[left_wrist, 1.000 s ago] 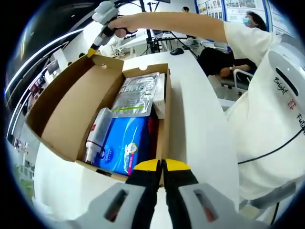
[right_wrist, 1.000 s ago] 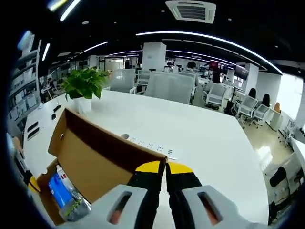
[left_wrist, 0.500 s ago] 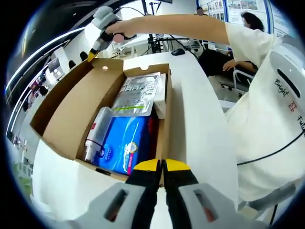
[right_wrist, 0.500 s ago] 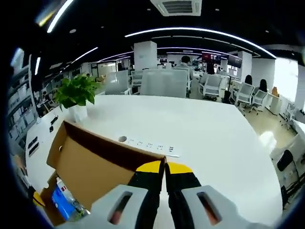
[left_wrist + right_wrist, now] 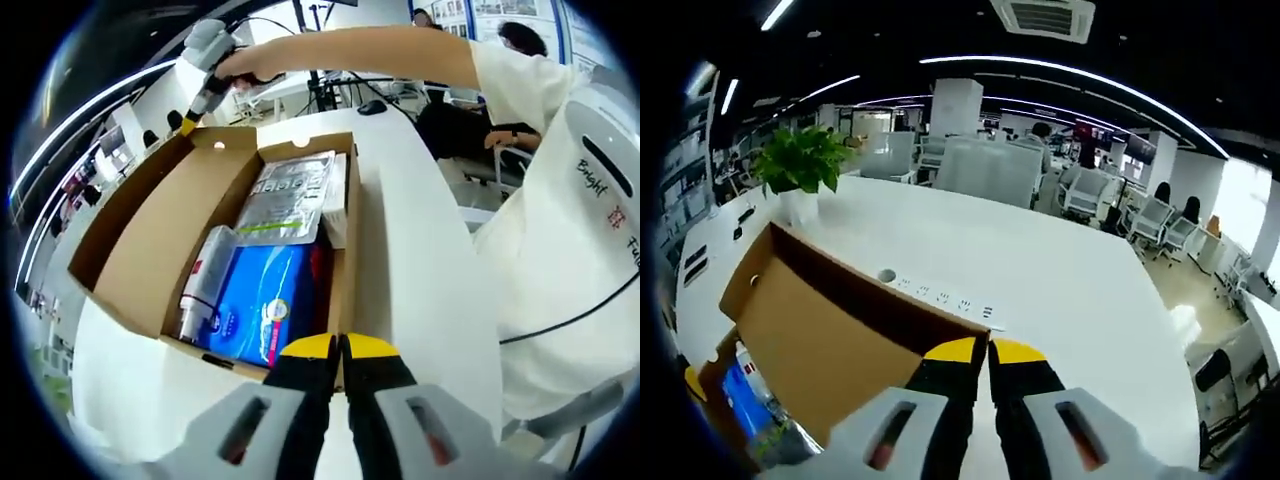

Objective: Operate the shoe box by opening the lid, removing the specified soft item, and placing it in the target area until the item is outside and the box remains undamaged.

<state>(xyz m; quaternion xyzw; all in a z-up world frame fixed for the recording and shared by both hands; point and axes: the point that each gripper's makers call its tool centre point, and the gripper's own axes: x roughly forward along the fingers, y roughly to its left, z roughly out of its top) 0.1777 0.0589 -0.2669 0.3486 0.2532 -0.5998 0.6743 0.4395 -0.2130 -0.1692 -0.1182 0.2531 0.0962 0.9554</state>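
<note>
An open cardboard shoe box (image 5: 347, 250) lies on a white table (image 5: 410, 250). Its lid (image 5: 140, 240) is folded out to the left. Inside are a blue soft pack (image 5: 255, 300), a silver pouch (image 5: 287, 195), a white tube (image 5: 203, 280) and a small white carton (image 5: 336, 205). My left gripper (image 5: 340, 346) is shut on the box's near corner rim. My right gripper (image 5: 192, 118), in a person's hand, pinches the lid's far corner. In the right gripper view the right gripper (image 5: 988, 350) is shut on the lid (image 5: 810, 340) edge.
A person in a white shirt (image 5: 570, 230) stands to the right of the table. A potted plant (image 5: 800, 165) and a power strip (image 5: 940, 297) sit on the table beyond the lid. Office chairs (image 5: 990, 175) and desks lie farther back.
The right gripper has drawn the lid's far corner slightly outward to the left, and the lid lies a little flatter. The left gripper and the box contents have not moved.
</note>
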